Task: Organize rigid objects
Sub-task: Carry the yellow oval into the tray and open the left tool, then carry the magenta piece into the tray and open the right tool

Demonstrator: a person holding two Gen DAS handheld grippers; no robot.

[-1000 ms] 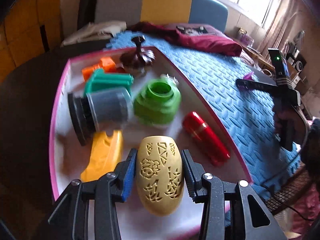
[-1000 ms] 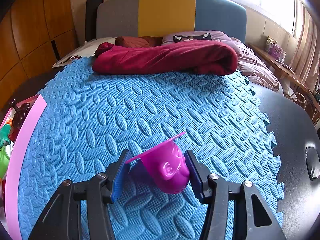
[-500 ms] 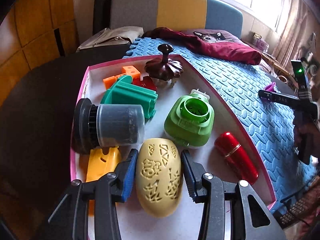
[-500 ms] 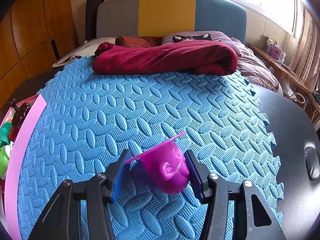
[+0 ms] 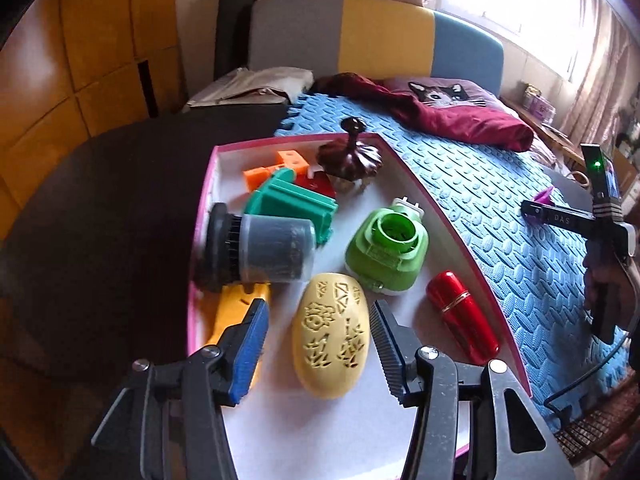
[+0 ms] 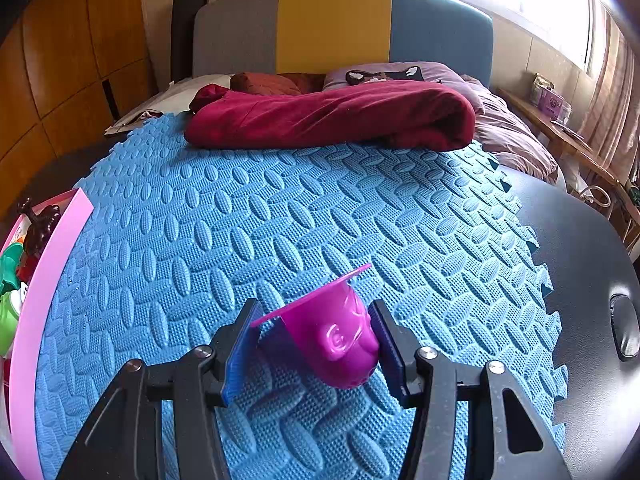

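A pink-rimmed white tray (image 5: 448, 216) holds several rigid objects. A yellow carved oval (image 5: 330, 334) lies on the tray floor between the fingers of my left gripper (image 5: 320, 340), which is open with gaps on both sides of it. Around it lie a red cylinder (image 5: 462, 316), a green round housing (image 5: 386, 254), a grey cup with black lid (image 5: 256, 250) and a yellow piece (image 5: 238, 312). My right gripper (image 6: 316, 340) is shut on a magenta cup (image 6: 336, 336), held tilted over the blue foam mat (image 6: 280, 220).
At the tray's far end sit a teal block (image 5: 294, 204), orange pieces (image 5: 276, 166) and a dark brown knobbed lid (image 5: 350, 156). A maroon blanket (image 6: 332, 118) lies at the mat's far edge. The tray edge (image 6: 44, 272) shows at the left of the right wrist view.
My left gripper has opened and let go of the yellow oval, which now lies on the tray. The left view has shifted and pulled back. The right gripper and magenta cup have not moved.
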